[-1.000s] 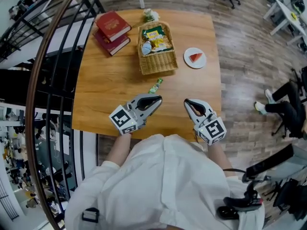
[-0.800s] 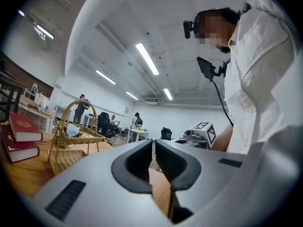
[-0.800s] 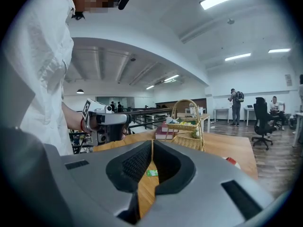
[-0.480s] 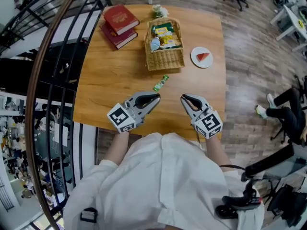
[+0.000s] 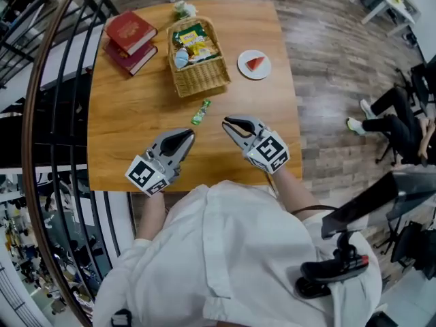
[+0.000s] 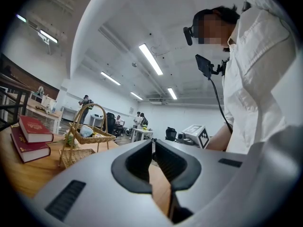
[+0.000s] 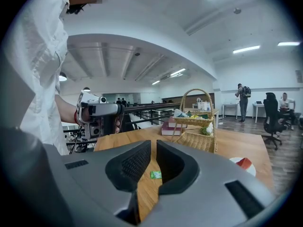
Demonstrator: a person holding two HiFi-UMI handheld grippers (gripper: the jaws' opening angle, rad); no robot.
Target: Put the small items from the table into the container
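near basket [image 5: 201,84], green sachet [image 5: 198,112] lengthwise toward it

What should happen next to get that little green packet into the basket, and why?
Probably open the right gripper. Its jaws are shut and empty, and the green packet lies on the table straight ahead, in line with them. Shut jaws could not pick it up to carry it to the basket.

No legible text; gold print on red books [image 5: 129,31] unreadable
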